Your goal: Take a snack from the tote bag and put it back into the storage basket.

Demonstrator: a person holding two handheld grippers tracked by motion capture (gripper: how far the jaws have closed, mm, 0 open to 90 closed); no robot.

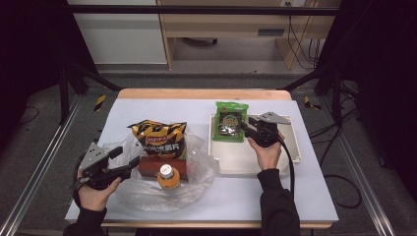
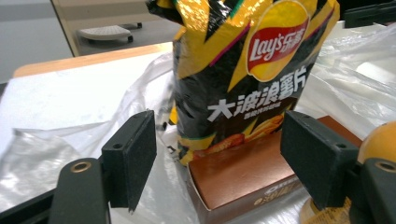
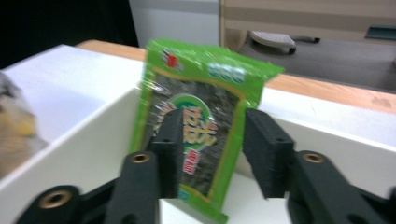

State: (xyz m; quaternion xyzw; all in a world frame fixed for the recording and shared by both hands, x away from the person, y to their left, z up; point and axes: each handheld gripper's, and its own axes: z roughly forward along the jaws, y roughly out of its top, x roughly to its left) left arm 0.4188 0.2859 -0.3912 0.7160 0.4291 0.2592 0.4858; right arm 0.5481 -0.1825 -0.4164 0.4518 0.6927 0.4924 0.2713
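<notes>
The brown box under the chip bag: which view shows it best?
The left gripper view shows the brown box best: it is close, with its top and front face clear below the chip bag. The high view shows the box small, partly covered by the bag and an orange bottle. The right gripper view looks toward a green packet instead.

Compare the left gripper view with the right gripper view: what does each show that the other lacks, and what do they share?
Left gripper view: the Lay's chip bag standing behind a brown box, an orange bottle at the right edge, and a clear plastic bag under them.
Right gripper view: a green seaweed packet leaning in a white tray, beyond the right gripper, whose open jaws do not touch it.
Shared: the white table cover and wooden table edge.
</notes>
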